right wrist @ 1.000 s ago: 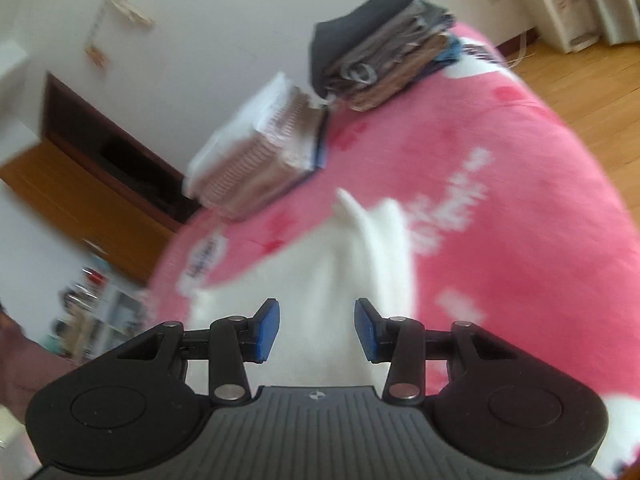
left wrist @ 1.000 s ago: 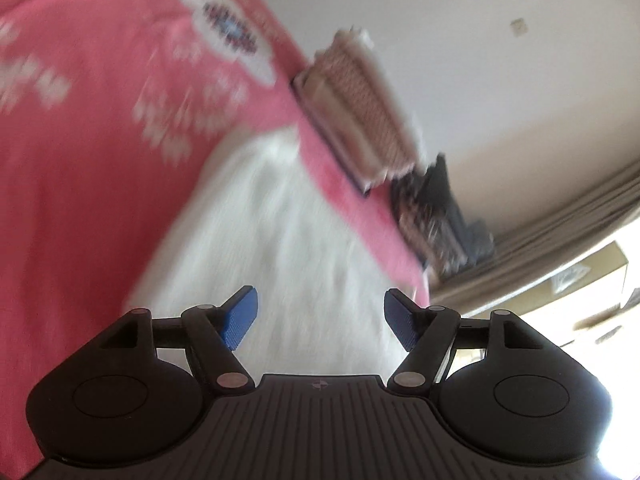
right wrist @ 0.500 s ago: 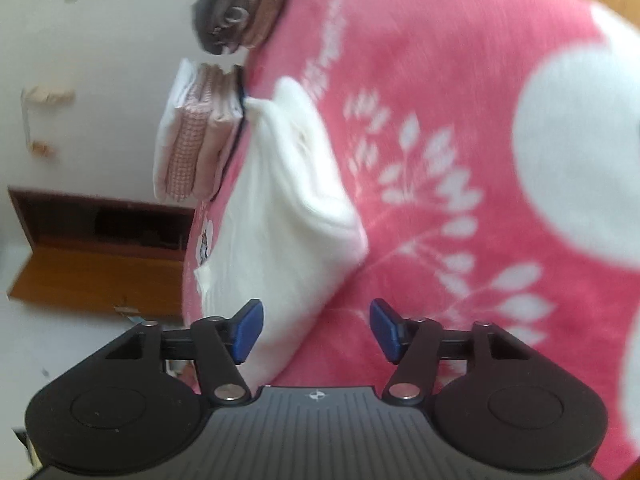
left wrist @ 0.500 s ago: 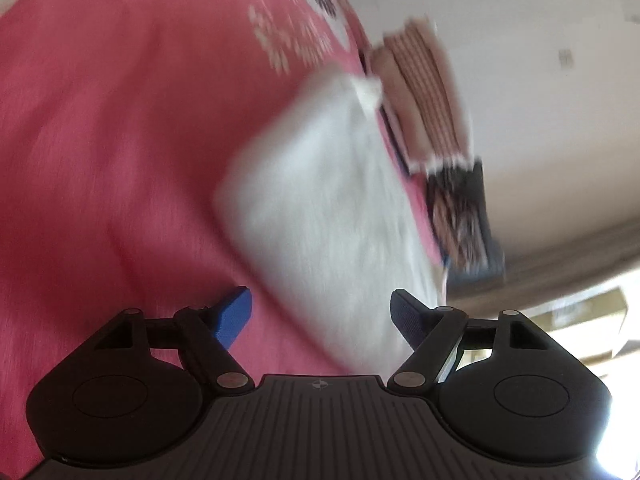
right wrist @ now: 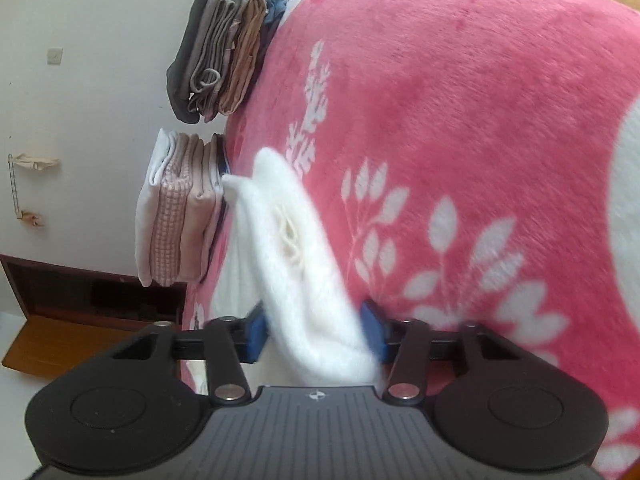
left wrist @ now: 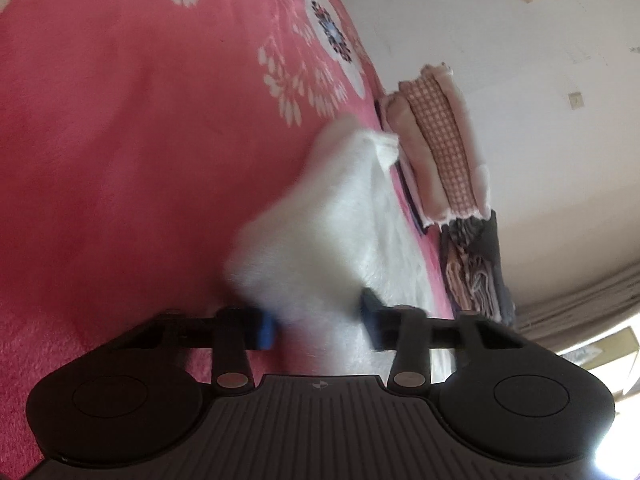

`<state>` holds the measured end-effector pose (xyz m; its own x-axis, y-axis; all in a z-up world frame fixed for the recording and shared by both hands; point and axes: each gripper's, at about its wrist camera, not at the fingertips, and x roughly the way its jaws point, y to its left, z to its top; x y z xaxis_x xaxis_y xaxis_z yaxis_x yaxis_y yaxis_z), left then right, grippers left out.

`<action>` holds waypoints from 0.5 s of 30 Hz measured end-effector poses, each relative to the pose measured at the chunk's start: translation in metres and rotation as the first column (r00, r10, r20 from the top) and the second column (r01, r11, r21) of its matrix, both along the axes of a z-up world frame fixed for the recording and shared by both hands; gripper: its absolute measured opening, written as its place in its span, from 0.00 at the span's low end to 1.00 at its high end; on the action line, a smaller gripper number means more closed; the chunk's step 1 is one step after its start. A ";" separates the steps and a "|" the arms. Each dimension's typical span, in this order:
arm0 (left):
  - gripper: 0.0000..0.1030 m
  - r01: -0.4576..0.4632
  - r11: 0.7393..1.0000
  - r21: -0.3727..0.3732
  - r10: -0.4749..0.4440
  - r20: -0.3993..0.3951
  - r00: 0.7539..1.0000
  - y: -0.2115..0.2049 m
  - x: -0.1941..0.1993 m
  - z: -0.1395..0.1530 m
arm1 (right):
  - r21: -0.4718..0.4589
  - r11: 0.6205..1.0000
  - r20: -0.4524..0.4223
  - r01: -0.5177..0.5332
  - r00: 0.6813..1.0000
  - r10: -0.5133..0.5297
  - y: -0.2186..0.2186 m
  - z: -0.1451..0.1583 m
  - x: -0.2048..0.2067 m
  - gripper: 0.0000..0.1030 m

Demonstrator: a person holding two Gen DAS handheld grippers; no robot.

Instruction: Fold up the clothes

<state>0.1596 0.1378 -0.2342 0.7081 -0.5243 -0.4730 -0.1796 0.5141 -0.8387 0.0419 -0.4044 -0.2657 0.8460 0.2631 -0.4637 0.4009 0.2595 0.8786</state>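
A pink plush blanket with white leaf and flower print (right wrist: 460, 128) covers the bed. On it lies a folded white fluffy garment (left wrist: 332, 220), its long axis running away from both cameras toward a stack of folded pink-and-checked cloths (right wrist: 176, 212) (its far tip touches that stack). Beyond sits a pile of folded grey and tan clothes (right wrist: 220, 48). The left gripper (left wrist: 318, 326) and right gripper (right wrist: 314, 334) are each partly open, blue pads straddling the garment's near end

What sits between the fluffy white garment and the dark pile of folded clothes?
The pink checked folded stack lies between the white garment and the dark pile, clearest in the right wrist view.
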 end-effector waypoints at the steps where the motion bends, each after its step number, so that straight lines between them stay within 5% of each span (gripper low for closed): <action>1: 0.21 -0.003 1.000 0.011 0.003 0.007 1.000 0.001 -0.003 0.002 | -0.004 1.000 0.006 -0.002 1.000 0.002 0.001 0.002 -0.002 0.33; 5: 0.11 -0.012 0.999 0.052 0.010 0.053 0.999 -0.002 -0.011 0.018 | -0.022 1.000 0.028 -0.011 1.000 0.012 0.003 0.012 -0.008 0.20; 15: 0.09 -0.016 0.997 0.077 0.010 0.077 0.997 0.012 -0.052 0.049 | -0.042 0.999 0.053 -0.032 0.998 0.034 0.012 0.031 -0.047 0.16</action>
